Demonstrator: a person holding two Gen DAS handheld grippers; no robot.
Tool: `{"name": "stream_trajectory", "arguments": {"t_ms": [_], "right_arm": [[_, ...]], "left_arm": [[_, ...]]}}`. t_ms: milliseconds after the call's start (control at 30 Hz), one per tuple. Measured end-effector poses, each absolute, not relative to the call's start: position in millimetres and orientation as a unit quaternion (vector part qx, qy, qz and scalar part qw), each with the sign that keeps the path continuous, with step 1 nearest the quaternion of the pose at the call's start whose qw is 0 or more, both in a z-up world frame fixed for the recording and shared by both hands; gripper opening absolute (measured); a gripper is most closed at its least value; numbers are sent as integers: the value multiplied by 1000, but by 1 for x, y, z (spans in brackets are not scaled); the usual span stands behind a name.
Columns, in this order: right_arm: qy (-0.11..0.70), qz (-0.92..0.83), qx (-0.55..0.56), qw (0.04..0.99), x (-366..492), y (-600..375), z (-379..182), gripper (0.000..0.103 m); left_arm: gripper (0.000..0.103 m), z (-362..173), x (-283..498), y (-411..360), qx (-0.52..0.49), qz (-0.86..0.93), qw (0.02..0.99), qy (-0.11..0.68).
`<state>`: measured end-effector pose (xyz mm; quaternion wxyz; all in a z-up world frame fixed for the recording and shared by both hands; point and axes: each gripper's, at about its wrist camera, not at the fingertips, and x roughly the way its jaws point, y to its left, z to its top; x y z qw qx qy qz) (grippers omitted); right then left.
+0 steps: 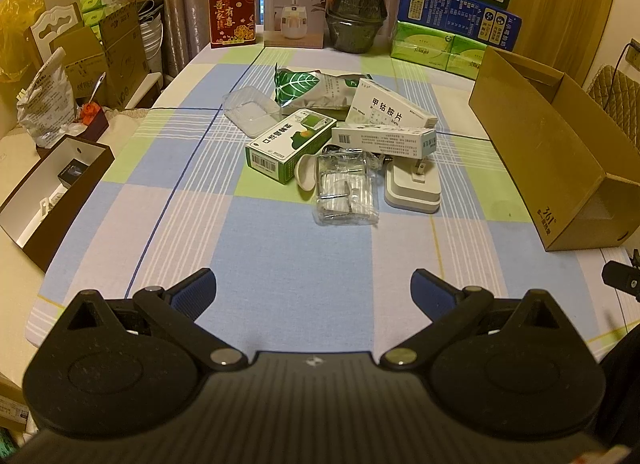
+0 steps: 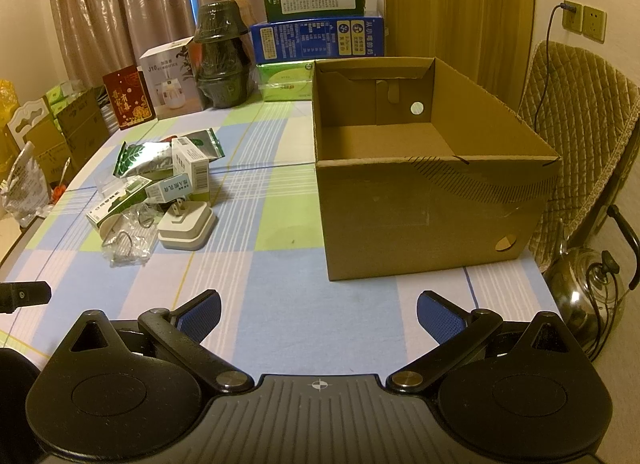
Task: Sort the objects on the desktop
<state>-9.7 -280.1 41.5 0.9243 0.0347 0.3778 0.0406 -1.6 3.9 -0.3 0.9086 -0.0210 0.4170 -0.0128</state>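
Both grippers hang low over the near end of the table [image 1: 280, 248], empty, fingers spread wide. The left gripper [image 1: 314, 288] points straight up the checked cloth at the pile [image 1: 340, 144], which lies well ahead of its fingertips with a bare stretch of cloth between. The right gripper [image 2: 318, 314] faces the open carton [image 2: 436, 200]; the near wall of the carton stands a short way beyond its fingers, and the carton looks empty inside.

In the pile, nearest the left gripper, a clear bag [image 1: 346, 192] of small parts lies beside a white plug [image 1: 414, 188], prongs up. Behind them sit a green box [image 1: 290, 144] and a long white box [image 1: 384, 140], another white box [image 1: 390, 108] leaning over it. A foil pouch [image 1: 312, 90] and a clear tray [image 1: 250, 110] lie at the back, and a white spoon [image 1: 306, 174] peeks out by the bag.

The carton stands to the right of the pile, apart from it, with an open lane of cloth between. Cartons and a dark pot [image 1: 358, 4] line the far edge. The left edge curves close past the pile; a kettle [image 2: 588, 284] sits off the right side.
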Motion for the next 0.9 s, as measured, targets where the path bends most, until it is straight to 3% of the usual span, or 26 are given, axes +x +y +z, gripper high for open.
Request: {"name": "stream_trajectory", "arguments": {"t_ms": [533,900], "right_arm": [[386,71,34,919,-3,-266,44,101],[357,160,-4,920,15,-217,42,101]], "left_arm": [[102,4,0,18,-67,-25,905,420],[102,14,26,51,-42,-35,911,408]]}}
